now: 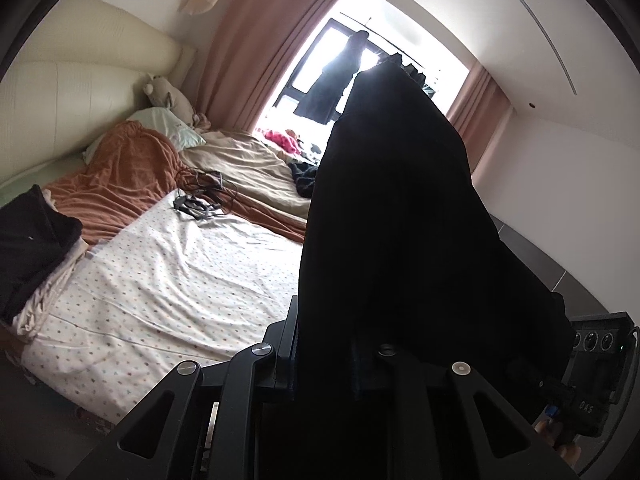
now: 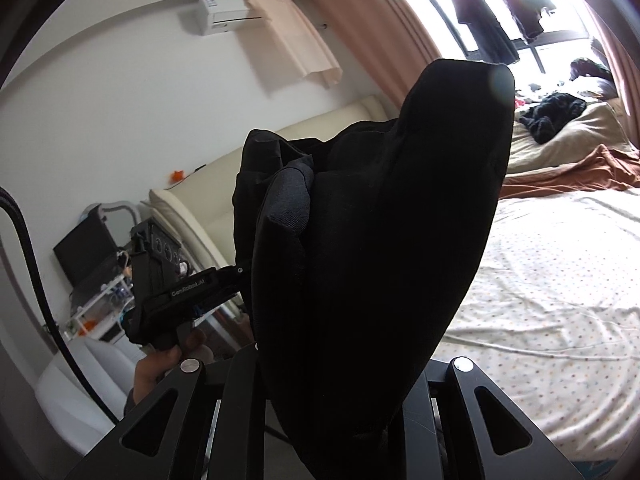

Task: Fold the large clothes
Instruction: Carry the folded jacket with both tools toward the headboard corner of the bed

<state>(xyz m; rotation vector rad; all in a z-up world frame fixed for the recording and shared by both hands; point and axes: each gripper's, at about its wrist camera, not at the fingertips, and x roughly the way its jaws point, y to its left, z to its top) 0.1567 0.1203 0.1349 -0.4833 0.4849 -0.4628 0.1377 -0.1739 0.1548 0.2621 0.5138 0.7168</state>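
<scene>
A large black garment (image 1: 400,220) hangs in the air, held up above the bed. In the left wrist view it drapes over my left gripper (image 1: 328,360), whose fingers are hidden under the cloth and pinch it. In the right wrist view the same black garment (image 2: 380,240) covers my right gripper (image 2: 344,368), which is shut on it. The left gripper body (image 2: 180,292) shows at the left of the right wrist view, held in a hand. The right gripper body (image 1: 588,364) shows at the right edge of the left wrist view.
A bed with a dotted white sheet (image 1: 172,280) lies below. An orange blanket (image 1: 128,176), a beige quilt (image 1: 248,168), cables (image 1: 204,196) and a dark folded pile (image 1: 28,248) lie on it. A window with hanging clothes (image 1: 332,80) is behind.
</scene>
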